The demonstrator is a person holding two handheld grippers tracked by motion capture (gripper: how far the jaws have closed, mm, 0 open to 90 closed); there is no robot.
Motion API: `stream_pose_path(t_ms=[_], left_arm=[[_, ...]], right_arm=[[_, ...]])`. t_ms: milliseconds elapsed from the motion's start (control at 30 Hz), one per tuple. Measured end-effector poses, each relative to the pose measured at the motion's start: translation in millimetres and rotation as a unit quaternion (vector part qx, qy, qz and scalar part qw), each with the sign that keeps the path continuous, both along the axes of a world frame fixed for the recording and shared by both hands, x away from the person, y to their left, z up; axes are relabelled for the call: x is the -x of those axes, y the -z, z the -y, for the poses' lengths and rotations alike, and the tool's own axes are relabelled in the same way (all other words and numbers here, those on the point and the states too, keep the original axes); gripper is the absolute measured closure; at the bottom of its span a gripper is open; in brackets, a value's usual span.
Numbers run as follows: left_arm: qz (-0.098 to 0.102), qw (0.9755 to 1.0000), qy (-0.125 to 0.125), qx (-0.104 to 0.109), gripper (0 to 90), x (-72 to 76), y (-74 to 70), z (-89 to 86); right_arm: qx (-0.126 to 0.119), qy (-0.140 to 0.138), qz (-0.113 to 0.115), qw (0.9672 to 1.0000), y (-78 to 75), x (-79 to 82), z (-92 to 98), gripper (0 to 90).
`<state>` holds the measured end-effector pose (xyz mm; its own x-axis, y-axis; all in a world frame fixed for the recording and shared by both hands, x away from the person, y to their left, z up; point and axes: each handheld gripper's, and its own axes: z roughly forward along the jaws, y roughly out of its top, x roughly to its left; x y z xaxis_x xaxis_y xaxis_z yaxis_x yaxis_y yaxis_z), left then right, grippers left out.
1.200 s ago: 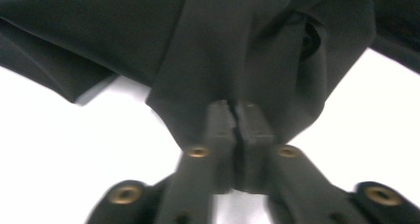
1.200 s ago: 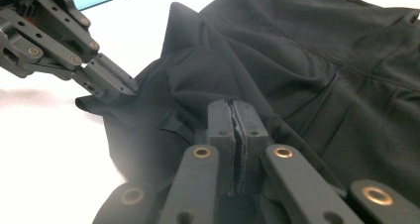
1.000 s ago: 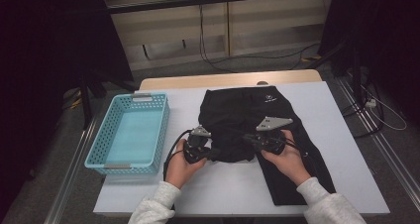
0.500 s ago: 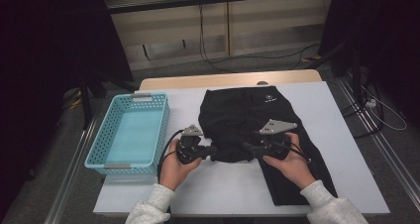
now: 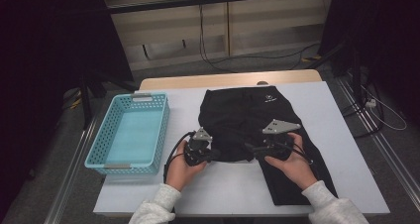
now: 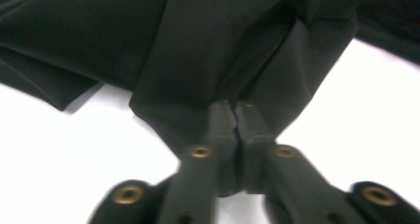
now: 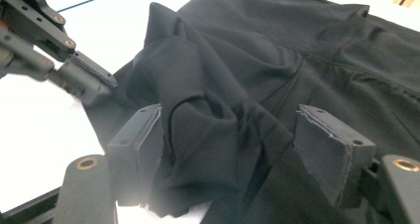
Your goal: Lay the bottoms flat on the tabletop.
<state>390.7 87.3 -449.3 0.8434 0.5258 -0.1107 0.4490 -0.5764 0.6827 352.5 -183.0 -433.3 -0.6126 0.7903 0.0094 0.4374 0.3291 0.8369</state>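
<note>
High view: vs a second ago both hands sit slightly lower on the table and closer to the near edge of the black garment (image 5: 247, 125); the right hand's grey plate is now level, not tipped. Garment's near-left part is bunched between the two grippers instead of lying flat.

Left gripper (image 6: 236, 110): jaws pressed together, pinching a fold of the garment's edge; cloth fans out from the tips in the left gripper view. In the high view it (image 5: 214, 155) sits at the garment's near-left corner.

Right gripper (image 7: 228, 149): jaws have just been opening, now stand fairly wide. A bunched fold of cloth lies between the pads; it brushes the left pad, the right pad is clear of it, so no grip. High view has it (image 5: 251, 148) just right of the left one, tips facing each other across the bunch.

Garment lies mid-table, small white logo near the far edge, one leg running to the near-right.

Surface: white table (image 5: 228, 184), wood strip along the far edge. Light-blue plastic basket (image 5: 101, 157) at the left, apart from the garment. Room behind is dark: pale wall panels, cables on the floor.
</note>
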Motion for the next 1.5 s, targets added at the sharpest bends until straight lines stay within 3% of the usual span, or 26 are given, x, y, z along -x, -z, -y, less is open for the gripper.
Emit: stream_pose_path(t_ms=[33, 133, 167, 333, 433, 633, 733, 800, 900, 1033, 1133, 1233, 1300, 1500], left_arm=[[-0.001, 1.0000, 0.001, 0.000, 89.5, 0.3, -1.6, 0.1], [-0.015, 0.9992, -0.005, 0.037, 89.8, 2.7, -10.4, -1.3], [-0.016, 0.9991, -0.004, 0.039, 89.8, 3.1, -12.9, -2.5], [-0.003, 0.9981, -0.017, 0.058, 90.0, 7.0, -27.6, -10.5], [0.000, 0.9977, -0.021, 0.065, 90.0, 9.6, -31.4, -13.5], [-0.004, 0.9972, -0.031, 0.068, 90.0, 16.0, -31.7, -23.0], [-0.004, 0.9965, -0.039, 0.074, 90.0, 18.4, -33.4, -29.2], [-0.004, 0.9958, -0.046, 0.078, 90.0, 18.8, -35.3, -33.9], [-0.006, 0.9957, -0.051, 0.077, 90.0, 18.2, -34.4, -37.9], [-0.013, 0.9958, -0.056, 0.072, 90.0, 17.0, -30.6, -37.7], [-0.015, 0.9960, -0.055, 0.068, 90.0, 16.5, -28.9, -37.2], [-0.016, 0.9959, -0.056, 0.069, 90.0, 16.3, -28.6, -37.0], [-0.013, 0.9960, -0.055, 0.069, 89.9, 16.1, -29.0, -37.5], [-0.009, 0.9957, -0.058, 0.072, 90.0, 16.3, -31.4, -39.0]], right_arm=[[0.001, -0.003, 0.000, 1.0000, -0.6, 1.3, -0.3, 30.3], [0.002, -0.006, 0.001, 1.0000, -1.1, 4.5, 0.1, 30.4], [0.003, -0.009, 0.002, 1.0000, -1.0, 6.2, 0.6, 31.1], [0.002, -0.018, 0.003, 0.9998, -3.5, 14.9, -0.3, 36.4], [0.016, -0.029, 0.014, 0.9993, -4.1, 20.5, -4.8, 42.8], [0.010, -0.058, 0.028, 0.9979, -9.5, 32.7, -18.0, 56.8], [0.016, -0.075, 0.018, 0.9969, -8.7, 38.0, -25.2, 62.0], [0.023, -0.091, 0.003, 0.9956, -4.3, 39.2, -29.2, 62.5], [0.044, -0.093, -0.017, 0.9946, 9.6, 34.7, -34.7, 60.4], [0.062, -0.079, -0.027, 0.9946, 22.6, 22.5, -38.3, 58.5], [0.070, -0.083, -0.032, 0.9935, 27.5, 17.3, -43.3, 58.7], [0.088, -0.090, -0.016, 0.9919, 27.2, 16.9, -47.9, 77.6], [0.080, -0.094, -0.023, 0.9921, 26.6, 16.3, -47.2, 87.5], [0.052, -0.099, -0.030, 0.9933, 16.8, 18.0, -35.3, 89.7]])
